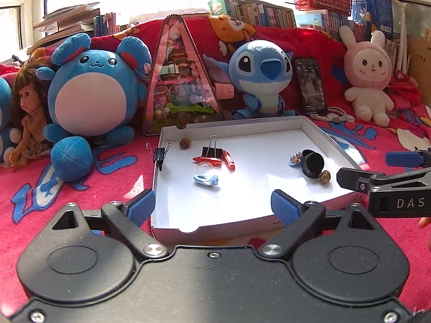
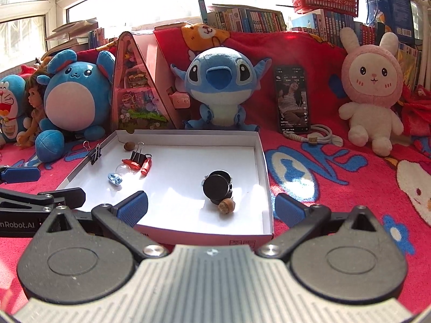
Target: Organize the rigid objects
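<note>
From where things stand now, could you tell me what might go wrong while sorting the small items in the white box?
1. The binder clip lies touching the red pieces, so a grab could drag both.
2. The nut sits against the black case; open jaws may nudge it rolling.
3. The clip on the box wall could tip the light box if pulled.
Both the left gripper and the right gripper are open and empty.

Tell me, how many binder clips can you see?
2. One binder clip is clamped on the box left wall. The other clip lies inside, beside the red pieces. More may be hidden.
</note>
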Available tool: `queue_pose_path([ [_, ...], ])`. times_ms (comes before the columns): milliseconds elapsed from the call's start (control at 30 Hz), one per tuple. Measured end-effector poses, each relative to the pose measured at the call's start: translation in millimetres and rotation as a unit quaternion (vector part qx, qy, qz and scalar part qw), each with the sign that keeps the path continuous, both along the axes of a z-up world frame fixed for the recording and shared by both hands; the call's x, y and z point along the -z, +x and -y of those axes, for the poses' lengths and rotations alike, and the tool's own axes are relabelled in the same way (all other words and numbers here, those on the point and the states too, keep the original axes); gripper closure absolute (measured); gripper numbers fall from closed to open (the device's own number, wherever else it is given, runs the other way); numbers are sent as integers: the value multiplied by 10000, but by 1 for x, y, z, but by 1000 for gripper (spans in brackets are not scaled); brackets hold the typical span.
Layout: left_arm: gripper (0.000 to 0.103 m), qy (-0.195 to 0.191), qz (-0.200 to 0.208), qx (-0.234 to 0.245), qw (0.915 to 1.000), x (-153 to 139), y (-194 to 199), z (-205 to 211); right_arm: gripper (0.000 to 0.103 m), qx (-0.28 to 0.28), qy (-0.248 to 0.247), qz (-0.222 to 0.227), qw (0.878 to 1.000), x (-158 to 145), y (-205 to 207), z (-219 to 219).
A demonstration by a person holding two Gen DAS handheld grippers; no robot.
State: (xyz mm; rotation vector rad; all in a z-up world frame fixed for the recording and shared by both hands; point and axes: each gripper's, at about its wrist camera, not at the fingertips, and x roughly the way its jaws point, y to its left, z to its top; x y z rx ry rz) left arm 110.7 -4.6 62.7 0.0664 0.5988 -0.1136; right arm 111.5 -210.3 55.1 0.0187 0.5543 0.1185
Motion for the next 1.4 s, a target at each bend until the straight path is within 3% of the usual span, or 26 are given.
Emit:
queue_pose_path([
  [467, 11, 48, -170, -105, 9998, 30, -22, -3, 0, 17, -1, -177, 9998, 30, -21, -1],
  [1033, 11, -42, -612, -351, 9975, 65, -7, -3, 0, 46, -176, -421, 9989, 57, -13, -13],
  [1400, 8, -91, -552, -442, 9975, 69, 0, -3, 0, 171, -191, -562, 9981, 68, -4, -14],
])
